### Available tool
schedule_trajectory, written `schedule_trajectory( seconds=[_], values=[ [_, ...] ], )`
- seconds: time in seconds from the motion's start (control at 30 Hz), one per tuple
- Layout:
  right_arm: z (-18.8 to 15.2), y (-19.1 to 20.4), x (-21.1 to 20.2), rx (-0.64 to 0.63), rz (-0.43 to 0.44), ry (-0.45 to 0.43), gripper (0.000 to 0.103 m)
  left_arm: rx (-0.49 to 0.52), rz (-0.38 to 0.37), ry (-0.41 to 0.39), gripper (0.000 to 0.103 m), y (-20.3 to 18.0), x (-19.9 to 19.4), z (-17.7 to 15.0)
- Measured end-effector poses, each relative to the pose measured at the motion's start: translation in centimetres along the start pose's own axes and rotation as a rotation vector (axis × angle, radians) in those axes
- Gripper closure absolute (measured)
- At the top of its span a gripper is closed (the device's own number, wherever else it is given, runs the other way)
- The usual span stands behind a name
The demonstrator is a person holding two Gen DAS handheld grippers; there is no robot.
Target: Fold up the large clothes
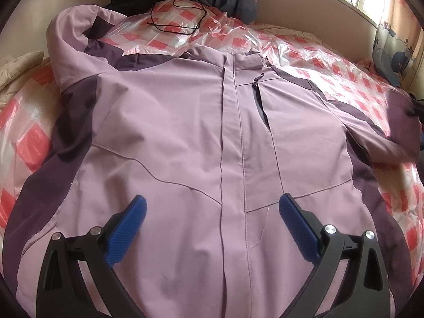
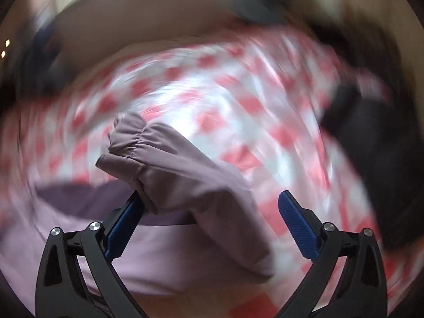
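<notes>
Jacket [image 1: 185, 132]: smooth matt woven cloth, lilac with darker purple panels; stitched seams; chest zip [image 1: 258, 98] dark, with a small metal-looking pull.
Sleeve [image 2: 180, 175]: same matt cloth, gathered at the cuff.
Sheet [image 1: 304, 50]: thin glossy plastic film, crinkled, red-and-white check.
Left gripper [image 1: 212, 212]: matt black plastic arms, bright metal screw heads; pads [image 1: 127, 230] blue, finely ribbed, rubbery look.
Right gripper [image 2: 212, 206]: same finish.
Cord [image 1: 177, 18]: thin, black, matt.
Curtain [image 1: 389, 34]: printed cloth.
</notes>
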State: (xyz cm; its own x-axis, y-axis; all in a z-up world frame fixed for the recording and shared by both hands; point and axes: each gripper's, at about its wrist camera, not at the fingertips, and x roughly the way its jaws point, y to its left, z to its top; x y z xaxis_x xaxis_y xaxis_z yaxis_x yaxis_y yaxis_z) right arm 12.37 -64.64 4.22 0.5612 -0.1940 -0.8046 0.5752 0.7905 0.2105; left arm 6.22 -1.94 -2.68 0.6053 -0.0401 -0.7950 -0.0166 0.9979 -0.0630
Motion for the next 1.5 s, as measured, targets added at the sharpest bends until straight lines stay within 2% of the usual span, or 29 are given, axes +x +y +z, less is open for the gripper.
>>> schedule_trajectory(
  seconds=[0.03,0.07,0.13,0.17,0.23,0.43,0.53,0.63,0.7,0.77,0.8,0.83,0.87,0.93,1.03,1.1,1.13,1.17,1.23,1.27,1.33,1.37,1.4,1.47,1.5],
  values=[
    [0.4,-2.9,0.3,0.099,0.035,0.033,0.007,0.0,-0.002,0.001,0.007,0.0,0.0,0.0],
    [0.1,-7.5,1.0,0.238,0.108,0.084,0.007,0.0,-0.002,0.004,0.007,-0.1,0.1,-0.1],
    [-0.7,-11.6,1.4,0.354,0.191,0.138,0.007,0.001,-0.001,0.006,0.007,-0.1,0.2,-0.1],
    [-1.5,-14.0,1.7,0.402,0.272,0.156,0.007,0.002,0.0,0.008,0.007,-0.2,0.2,-0.1],
    [-2.5,-16.4,2.4,0.428,0.357,0.193,0.007,0.0,-0.003,0.007,0.007,-0.3,0.2,-0.2],
    [-2.6,-18.5,5.8,0.503,0.569,0.236,0.007,0.001,0.006,0.0,0.007,-0.5,0.4,-0.2],
    [-2.7,-18.2,7.6,0.55,0.621,0.242,0.007,-0.002,0.011,0.002,0.007,-0.5,0.6,-0.2],
    [-2.3,-17.3,8.1,0.545,0.667,0.175,0.007,0.004,0.016,0.008,0.007,-0.6,0.8,-0.2],
    [-1.0,-16.7,8.1,0.483,0.657,0.106,0.019,0.013,0.017,0.003,0.007,-0.8,0.8,-0.2],
    [0.6,-15.4,8.4,0.43,0.61,0.102,0.072,0.014,0.018,-0.013,0.007,-0.9,0.5,-0.2],
    [1.5,-14.7,8.4,0.417,0.603,0.095,0.076,0.008,0.015,-0.028,0.007,-0.9,0.2,-0.2],
    [2.8,-13.8,7.8,0.399,0.597,0.07,0.085,-0.005,0.011,-0.054,0.007,-0.8,-0.2,-0.1],
    [4.7,-12.4,6.4,0.353,0.592,0.02,0.089,-0.017,0.006,-0.078,0.007,-0.7,-0.6,0.0],
    [8.1,-9.6,3.0,0.269,0.638,-0.074,0.092,-0.048,0.001,-0.129,0.007,-0.4,-1.5,0.1],
    [12.3,-6.1,-3.5,0.105,0.749,-0.279,0.092,-0.098,-0.033,-0.177,0.007,0.1,-2.2,0.2],
    [12.2,-6.7,-4.5,0.053,0.749,-0.359,0.092,-0.114,-0.051,-0.166,0.007,0.1,-1.9,0.3],
    [11.9,-7.9,-2.9,0.079,0.717,-0.353,0.092,-0.116,-0.06,-0.152,0.007,0.1,-1.6,0.4],
    [11.4,-9.5,-0.1,0.136,0.682,-0.309,0.092,-0.116,-0.073,-0.119,0.007,0.0,-0.9,0.3],
    [9.9,-12.8,5.4,0.247,0.595,-0.188,0.091,-0.118,-0.08,-0.084,0.007,-0.2,-0.3,0.2],
    [8.3,-15.3,9.2,0.332,0.505,-0.078,0.09,-0.115,-0.087,-0.067,0.007,-0.3,0.0,0.2],
    [5.8,-18.3,12.2,0.434,0.427,0.023,0.084,-0.107,-0.086,-0.061,0.007,-0.5,0.1,0.1],
    [4.5,-19.5,13.1,0.489,0.414,0.053,0.072,-0.104,-0.083,-0.064,0.007,-0.5,0.1,0.1],
    [3.6,-20.4,13.1,0.528,0.415,0.051,0.066,-0.1,-0.082,-0.065,0.007,-0.6,0.0,0.1],
    [2.9,-21.0,11.3,0.514,0.381,0.007,0.045,-0.098,-0.073,-0.055,0.007,-0.5,0.3,0.1],
    [2.5,-21.1,10.1,0.52,0.378,-0.022,0.043,-0.101,-0.071,-0.048,0.007,-0.3,0.4,0.0]
  ],
)
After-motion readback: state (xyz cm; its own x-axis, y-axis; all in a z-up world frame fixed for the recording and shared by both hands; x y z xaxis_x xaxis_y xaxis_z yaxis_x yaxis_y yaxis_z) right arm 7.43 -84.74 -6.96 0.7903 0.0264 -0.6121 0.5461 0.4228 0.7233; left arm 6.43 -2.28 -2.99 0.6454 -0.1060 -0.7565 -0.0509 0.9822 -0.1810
